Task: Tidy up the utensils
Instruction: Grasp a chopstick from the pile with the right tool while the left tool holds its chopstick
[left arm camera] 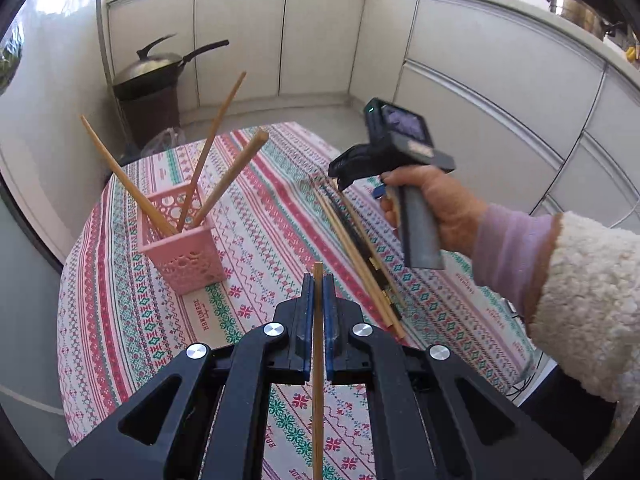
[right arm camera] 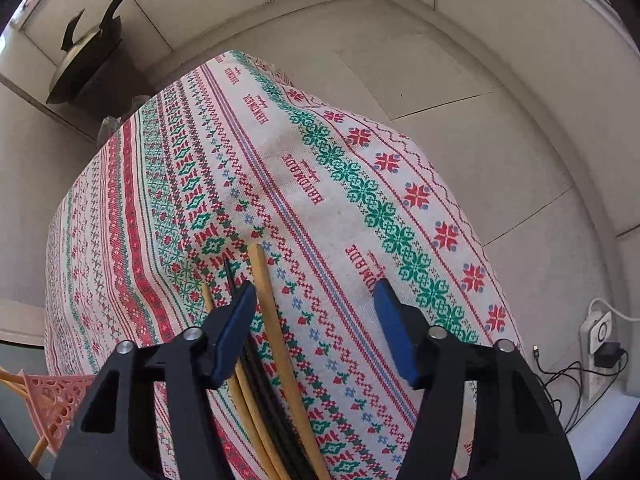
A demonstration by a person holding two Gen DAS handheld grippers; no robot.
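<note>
Left wrist view, nearest first. My left hand-held gripper (left arm camera: 318, 308) is clenched on a single wooden chopstick (left arm camera: 318, 380); the stick runs straight up between the blue pads, its tip just clearing them, its lower end cut off by the frame edge.

Beyond, at 10 o'clock, the pink basket (left arm camera: 182, 248) stands on the surface (left arm camera: 120, 320) with three wooden chopsticks (left arm camera: 208, 148) leaning out of it at different angles. Their lower ends are hidden inside the basket.

At 1 o'clock lies the loose bundle of chopsticks (left arm camera: 352, 248), light wood and black ones together; I cannot count them, since they overlap. My right hand (left arm camera: 440, 208) holds the right hand-held gripper (right arm camera: 316, 300) above the bundle's far end. A cream fleece sleeve (left arm camera: 592, 304) covers the arm.

Right wrist view: the jaws stand released, nothing pressed between the pads. The bundle passes under the pad at 10 o'clock, and one pale stick lies just inside it; whether that pad touches any stick I cannot tell. The basket is cut off at the frame's 8 o'clock edge.

Writing: the patterned tablecloth (right arm camera: 304, 184) reads "HANDMADE", repeated in red along the pale stripes.

Farthest: a lidded wok (left arm camera: 152, 70) on a dark stand at 11 o'clock, pale cabinets (left arm camera: 280, 36) behind, and metal pots (left arm camera: 576, 10) at 1 o'clock, partly cut off.
</note>
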